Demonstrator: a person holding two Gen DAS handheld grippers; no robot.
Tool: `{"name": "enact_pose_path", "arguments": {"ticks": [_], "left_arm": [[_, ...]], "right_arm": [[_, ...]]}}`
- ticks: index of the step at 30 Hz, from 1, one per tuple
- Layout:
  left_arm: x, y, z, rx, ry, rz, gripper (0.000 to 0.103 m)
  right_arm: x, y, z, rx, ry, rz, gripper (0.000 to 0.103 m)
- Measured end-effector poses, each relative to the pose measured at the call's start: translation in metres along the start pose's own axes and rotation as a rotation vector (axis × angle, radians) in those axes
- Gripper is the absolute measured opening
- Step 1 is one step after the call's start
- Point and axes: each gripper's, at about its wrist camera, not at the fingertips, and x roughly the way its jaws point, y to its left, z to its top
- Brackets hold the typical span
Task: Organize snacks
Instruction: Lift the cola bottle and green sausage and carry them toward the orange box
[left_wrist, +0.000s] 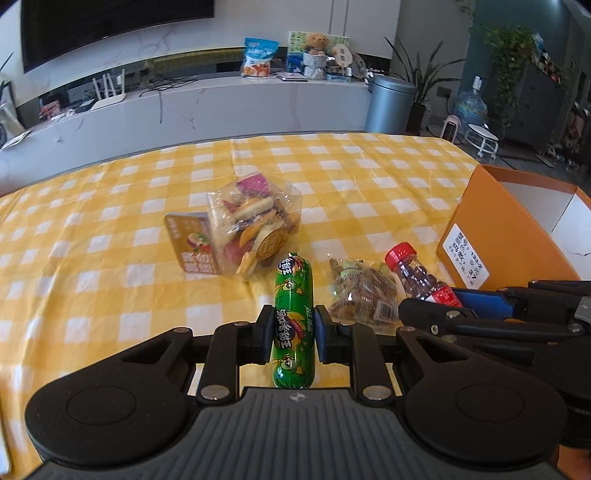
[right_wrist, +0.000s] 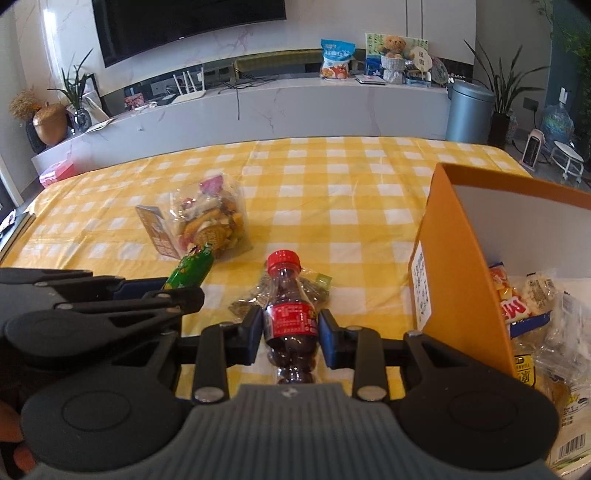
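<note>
The left gripper (left_wrist: 292, 334) is clamped on a green sausage (left_wrist: 293, 317) at mid-length; the right gripper (right_wrist: 290, 334) pinches a small red-capped bottle (right_wrist: 290, 321) at its label. The sausage looks soft and slick-skinned, so a middle grip suits it; the bottle seems light and stiff. The orange box (right_wrist: 465, 258) stands just right, already holding snacks.

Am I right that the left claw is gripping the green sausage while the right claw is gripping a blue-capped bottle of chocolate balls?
Not quite: the bottle in the right claw has a red cap, as the right wrist view shows. The left claw is indeed gripping the green sausage.
</note>
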Motion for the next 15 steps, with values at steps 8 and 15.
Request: {"name": "enact_pose_path", "arguments": {"ticks": [8,15], "left_arm": [[-0.040,-0.012,-0.014,-0.025,-0.016,0.023,0.024],[-0.076,-0.034,-0.009,-0.004,-0.069,-0.011,0.025]], "right_arm": [[-0.041,0.001,-0.006,-0.007,-0.041,0.051,0.030],[-0.084,-0.012,-0.009,0.034,-0.091,0.091,0.030]]}}
